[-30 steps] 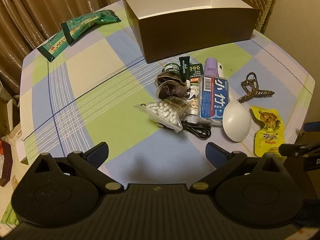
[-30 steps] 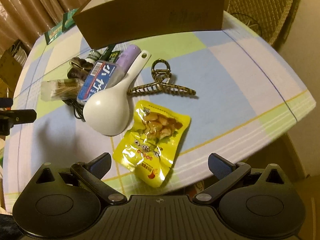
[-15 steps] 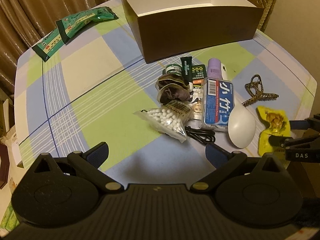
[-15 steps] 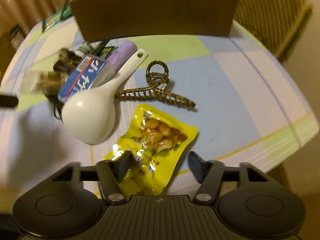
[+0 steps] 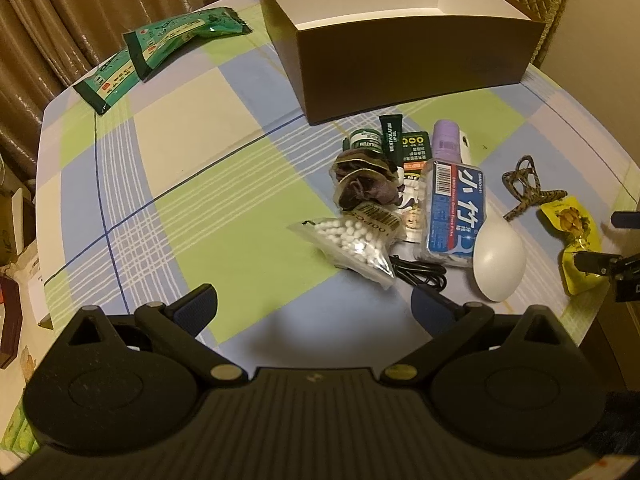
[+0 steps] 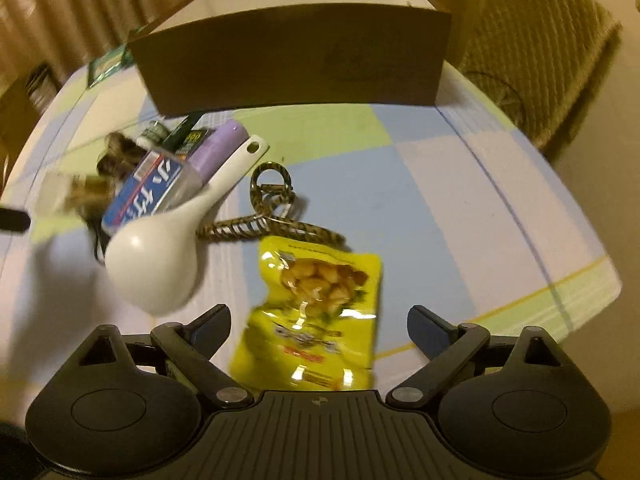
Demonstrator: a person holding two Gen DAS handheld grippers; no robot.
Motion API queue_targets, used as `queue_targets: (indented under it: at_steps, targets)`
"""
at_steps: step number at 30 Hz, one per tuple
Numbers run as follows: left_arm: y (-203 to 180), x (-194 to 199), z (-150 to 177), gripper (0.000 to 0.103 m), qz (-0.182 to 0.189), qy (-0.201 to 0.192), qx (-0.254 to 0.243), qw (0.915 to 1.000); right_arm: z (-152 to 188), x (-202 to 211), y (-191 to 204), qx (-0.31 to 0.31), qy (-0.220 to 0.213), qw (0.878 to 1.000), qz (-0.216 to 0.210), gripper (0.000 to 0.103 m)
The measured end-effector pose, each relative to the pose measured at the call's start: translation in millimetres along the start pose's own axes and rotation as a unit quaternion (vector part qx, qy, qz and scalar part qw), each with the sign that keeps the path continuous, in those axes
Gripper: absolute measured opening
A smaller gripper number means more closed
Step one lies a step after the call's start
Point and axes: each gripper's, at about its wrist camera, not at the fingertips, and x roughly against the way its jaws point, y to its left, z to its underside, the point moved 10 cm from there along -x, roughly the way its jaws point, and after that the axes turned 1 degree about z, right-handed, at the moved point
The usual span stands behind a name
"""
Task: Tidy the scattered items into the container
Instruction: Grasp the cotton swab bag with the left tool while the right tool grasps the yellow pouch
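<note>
Right tongs (image 6: 319, 322) spread around yellow snack packet (image 6: 316, 316) — left tongs (image 5: 314, 306) (hovering) spread too.

Two low wrist views toward one shared box (image 5: 416, 60) (image 6: 296, 60)

The yellow snack pouch (image 6: 316, 312) is showing glossy, crinkled plastic film, and the white spoon (image 6: 160, 256) is looking smooth and glazed. A matt checked cloth (image 5: 224, 184) is covering the bench, with the brown box (image 5: 420, 64) showing dull cardboard.
</note>
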Motion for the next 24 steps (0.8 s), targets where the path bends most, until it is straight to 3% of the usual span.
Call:
queue_targets:
  at_steps: [3, 5, 8, 14, 19, 24]
  targets:
    - [2, -1, -5, 0.102, -0.007, -0.003, 0.002, 1.0000, 0, -9, 3, -0.013, -0.003, 0.999, 0.034, 0.085]
    - [4, -1, -9, 0.102, -0.010, -0.007, 0.003, 0.9999, 2, -17, 3, -0.024, 0.000, 0.999, 0.041, 0.069]
    - [4, 1, -14, 0.102, -0.013, -0.013, 0.002, 0.9998, 1, -18, 3, -0.009, -0.013, 0.999, 0.051, 0.068]
    - [1, 5, -25, 0.102, -0.006, -0.029, -0.011, 0.9995, 4, -14, -1, 0.005, -0.003, 1.000, 0.018, 0.065]
    - [-18, -6, -41, 0.102, 0.020, -0.046, -0.078, 0.9957, 7, -12, -9, 0.011, 0.002, 1.000, 0.017, 0.065]
    - [-25, -38, -41, 0.095, 0.041, -0.010, -0.133, 0.9902, 8, -11, -15, 0.028, -0.002, 1.000, 0.002, 0.065]
